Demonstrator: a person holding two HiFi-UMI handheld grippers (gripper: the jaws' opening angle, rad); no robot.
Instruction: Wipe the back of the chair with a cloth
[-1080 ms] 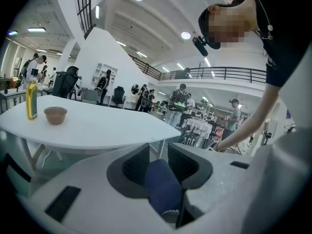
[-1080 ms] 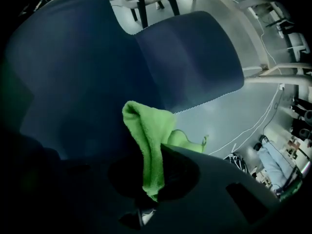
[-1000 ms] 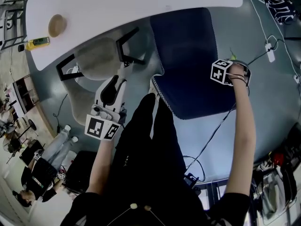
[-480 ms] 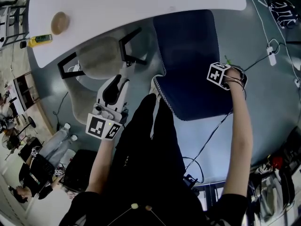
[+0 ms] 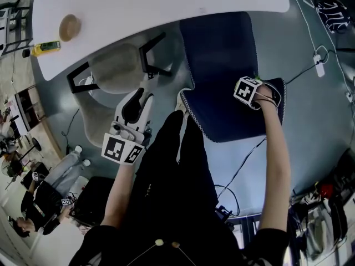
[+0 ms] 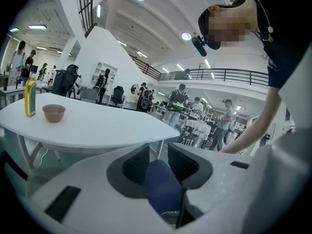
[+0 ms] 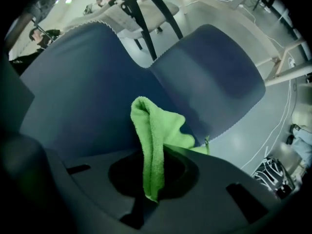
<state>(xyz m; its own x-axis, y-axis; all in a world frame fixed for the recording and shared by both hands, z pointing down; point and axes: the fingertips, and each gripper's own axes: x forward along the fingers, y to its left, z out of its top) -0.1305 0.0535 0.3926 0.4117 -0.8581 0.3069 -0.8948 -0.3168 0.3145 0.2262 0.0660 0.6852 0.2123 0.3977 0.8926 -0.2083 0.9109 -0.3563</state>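
The dark blue chair [image 5: 222, 49] stands under the table edge, its back [image 5: 233, 118] nearest me. My right gripper [image 5: 248, 91] rests on the upper right of that back, shut on a green cloth [image 7: 152, 139]. In the right gripper view the cloth stands up between the jaws against the blue back [image 7: 83, 91], with the seat [image 7: 209, 77] to the right. In the head view the cloth is hidden by the gripper. My left gripper [image 5: 132, 111] hangs to the left of the chair, apart from it. Its jaws stand slightly open with nothing between them; the chair [image 6: 163, 191] shows through the gap.
A white table [image 5: 155, 4] carries a brown bowl [image 5: 69, 27] and a yellow bottle [image 5: 44, 49]. A grey chair [image 5: 113, 68] with a black frame stands left of the blue one. Cables [image 5: 244, 165] and a power strip [image 5: 319, 60] lie on the floor. People sit at the lower left.
My right gripper has slid left from the right edge of the chair back onto its surface, cloth still held. The left gripper has stayed put.
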